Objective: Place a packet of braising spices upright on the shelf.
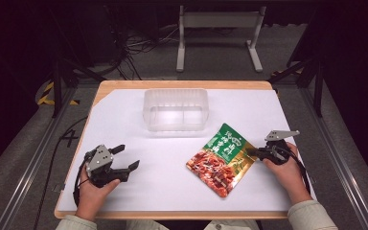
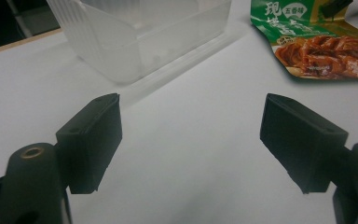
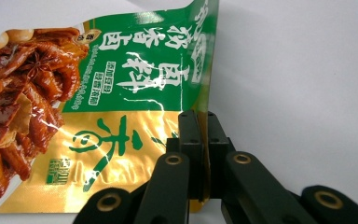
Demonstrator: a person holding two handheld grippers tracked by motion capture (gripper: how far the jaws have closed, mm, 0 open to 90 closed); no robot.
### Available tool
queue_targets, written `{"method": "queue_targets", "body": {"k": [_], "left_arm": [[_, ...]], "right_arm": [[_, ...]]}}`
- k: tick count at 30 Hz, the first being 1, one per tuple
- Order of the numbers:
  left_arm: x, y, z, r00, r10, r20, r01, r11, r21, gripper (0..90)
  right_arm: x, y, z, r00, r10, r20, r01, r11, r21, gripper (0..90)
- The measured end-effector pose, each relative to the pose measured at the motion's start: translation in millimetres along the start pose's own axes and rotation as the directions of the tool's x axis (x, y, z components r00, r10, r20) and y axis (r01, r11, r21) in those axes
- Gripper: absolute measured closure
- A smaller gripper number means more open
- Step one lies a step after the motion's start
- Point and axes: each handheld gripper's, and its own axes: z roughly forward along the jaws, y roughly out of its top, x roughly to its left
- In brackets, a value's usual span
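Green-and-gold foil marks the snack pouch [image 1: 222, 159], which is laid on the white surface [image 1: 163, 191] right of centre, its long axis slanted from upper right to lower left. Its right edge is pinched by the right tool [image 3: 203, 140]. Bare room lies between it and the left tool [image 1: 127, 158], held spread. Behind, the clear plastic bin [image 1: 175, 109] is seen empty
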Motion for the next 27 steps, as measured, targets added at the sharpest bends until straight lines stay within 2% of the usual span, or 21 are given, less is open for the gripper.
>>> {"method": "queue_targets", "body": {"k": [9,15,18,27], "left_arm": [[0.7,0.0,-0.4,1.0000,-0.003,0.003,0.003,1.0000,-0.006,22.4],[0.8,-0.1,-0.5,1.0000,-0.006,0.003,0.006,1.0000,-0.003,22.4],[0.8,-0.1,-0.4,1.0000,-0.008,0.005,0.008,1.0000,-0.005,22.5],[0.7,0.1,-0.9,0.9999,-0.013,0.007,0.013,0.9999,-0.005,22.9]], "right_arm": [[3.9,4.1,-4.3,0.9999,0.013,0.006,-0.013,1.000,-0.007,90.0],[7.5,10.9,-15.8,0.9995,0.030,-0.004,-0.030,0.999,-0.040,90.0],[12.2,18.0,-27.7,0.9989,0.042,-0.019,-0.043,0.997,-0.059,90.0],[23.2,31.6,-48.5,0.9977,0.040,-0.054,-0.046,0.993,-0.108,90.0]]}}
